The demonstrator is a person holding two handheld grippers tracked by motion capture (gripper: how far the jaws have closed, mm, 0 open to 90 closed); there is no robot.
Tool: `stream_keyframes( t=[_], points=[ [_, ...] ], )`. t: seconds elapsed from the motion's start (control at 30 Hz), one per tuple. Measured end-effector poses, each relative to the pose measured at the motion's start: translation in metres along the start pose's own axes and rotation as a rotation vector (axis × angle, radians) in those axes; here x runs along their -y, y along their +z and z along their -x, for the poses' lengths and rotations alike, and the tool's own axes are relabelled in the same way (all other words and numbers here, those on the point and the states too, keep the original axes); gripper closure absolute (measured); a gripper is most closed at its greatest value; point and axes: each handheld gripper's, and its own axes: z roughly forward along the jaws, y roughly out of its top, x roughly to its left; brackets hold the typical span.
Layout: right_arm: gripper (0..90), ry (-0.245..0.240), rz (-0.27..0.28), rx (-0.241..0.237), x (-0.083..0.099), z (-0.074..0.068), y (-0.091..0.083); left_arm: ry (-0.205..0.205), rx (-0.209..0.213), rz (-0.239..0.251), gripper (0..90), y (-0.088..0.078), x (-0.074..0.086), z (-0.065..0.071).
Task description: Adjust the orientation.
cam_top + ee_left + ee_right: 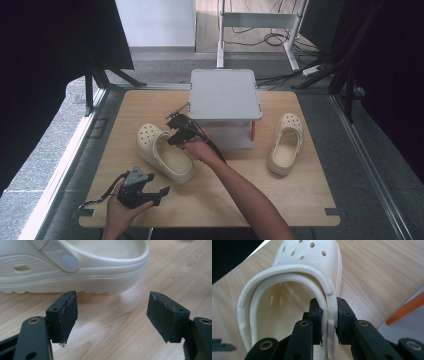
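Note:
A cream clog [162,152] lies at the table's left middle, toe pointing away. My right gripper [178,131] is shut on the side wall of this clog [294,277], one jaw inside the shoe and one outside, as the right gripper view shows with the gripper [328,322] pinching the rim. My left gripper [150,192] sits near the front left edge, open and empty; in its own view the left gripper [111,315] faces the heel end of the clog [75,267] just ahead. A second cream clog [286,143] lies at the right.
A grey lidded box [225,97] with an orange latch [253,131] stands at the back middle of the wooden table [280,195], close beside the held clog. Black frames and cables surround the table.

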Motion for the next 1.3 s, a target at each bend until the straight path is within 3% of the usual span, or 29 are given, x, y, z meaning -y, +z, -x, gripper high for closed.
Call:
stream_keyframes(
  t=[0.5,0.83,1.03,1.3],
  points=[
    [77.6,-0.040,0.011,-0.005,0.021,-0.005,-0.031,-0.002,0.007,-0.009,25.2,0.002,0.000,0.001],
    [77.6,-0.051,0.019,-0.012,0.038,-0.007,-0.042,-0.005,0.011,-0.010,25.2,0.001,0.000,0.001],
    [77.5,-0.030,0.032,-0.018,0.054,-0.004,-0.046,-0.006,0.014,-0.014,25.2,0.002,0.000,0.001],
    [77.5,0.021,0.064,-0.012,0.091,0.006,-0.061,-0.010,0.015,-0.017,25.2,0.003,0.000,0.002]
  ],
)
